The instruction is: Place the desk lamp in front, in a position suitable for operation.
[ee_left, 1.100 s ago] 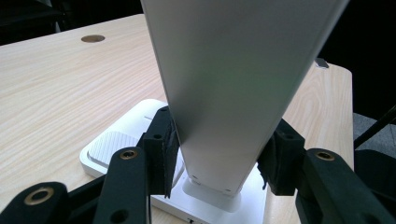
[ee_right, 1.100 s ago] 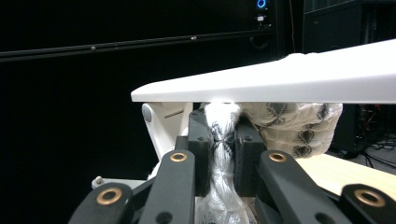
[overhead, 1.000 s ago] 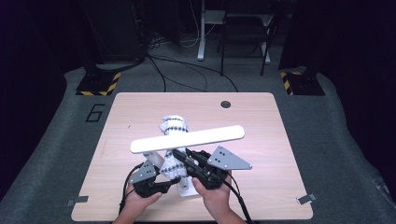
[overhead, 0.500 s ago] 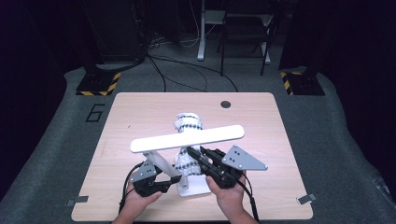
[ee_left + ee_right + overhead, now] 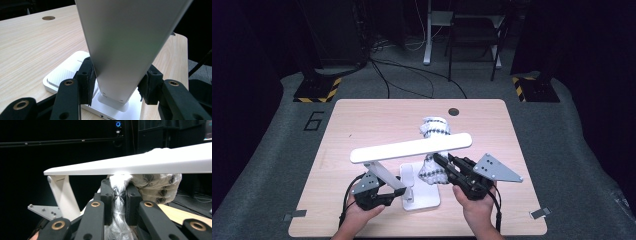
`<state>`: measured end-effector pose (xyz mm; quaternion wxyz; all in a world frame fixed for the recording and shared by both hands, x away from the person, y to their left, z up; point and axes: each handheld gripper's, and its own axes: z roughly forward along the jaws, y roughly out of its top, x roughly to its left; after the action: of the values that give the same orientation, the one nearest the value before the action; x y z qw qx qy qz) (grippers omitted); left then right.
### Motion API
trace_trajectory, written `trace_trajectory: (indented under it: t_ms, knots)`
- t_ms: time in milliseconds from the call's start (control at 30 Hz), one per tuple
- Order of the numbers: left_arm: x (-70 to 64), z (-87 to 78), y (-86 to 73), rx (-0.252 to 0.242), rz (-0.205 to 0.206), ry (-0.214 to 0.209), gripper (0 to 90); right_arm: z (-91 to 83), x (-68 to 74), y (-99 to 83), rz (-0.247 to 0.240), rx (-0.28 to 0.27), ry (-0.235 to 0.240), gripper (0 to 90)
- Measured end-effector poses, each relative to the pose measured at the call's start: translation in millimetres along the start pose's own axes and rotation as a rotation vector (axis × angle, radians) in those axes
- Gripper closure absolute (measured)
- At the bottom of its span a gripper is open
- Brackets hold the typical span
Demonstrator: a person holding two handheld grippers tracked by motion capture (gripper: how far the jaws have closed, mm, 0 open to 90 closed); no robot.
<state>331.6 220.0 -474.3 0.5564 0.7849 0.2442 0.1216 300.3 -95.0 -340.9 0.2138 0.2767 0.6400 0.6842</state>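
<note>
Comparing with a second before, we saw the white patterned cloth (image 5: 432,167) pulled nearer along the desk (image 5: 362,125) under the white bar-headed desk lamp (image 5: 412,148): wiping seemed underway. Our right hand-held gripper (image 5: 439,161) pinched the cloth; our left hand-held gripper (image 5: 116,85) clamped the lamp's arm. The lamp head ran left-right, its right end slightly farther.

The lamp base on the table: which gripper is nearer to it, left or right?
Left. The left gripper clamps the lamp arm just above the lamp base. The right gripper is farther up and to the right, shut on the patterned cloth.
</note>
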Motion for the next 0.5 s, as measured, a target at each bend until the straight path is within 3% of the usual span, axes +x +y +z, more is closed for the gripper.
trace_trajectory:
  t_ms: [200, 500]
  knots:
    - [0.6, -0.5, 0.1, 0.005, 0.004, -0.004, 53.5, -13.1, -12.0, 5.4, -0.003, 0.006, -0.027, 80.2]
    - [0.1, -0.8, 0.1, 0.003, -0.001, 0.013, 53.5, -32.1, -26.6, 10.6, 0.034, -0.015, -0.058, 80.1]
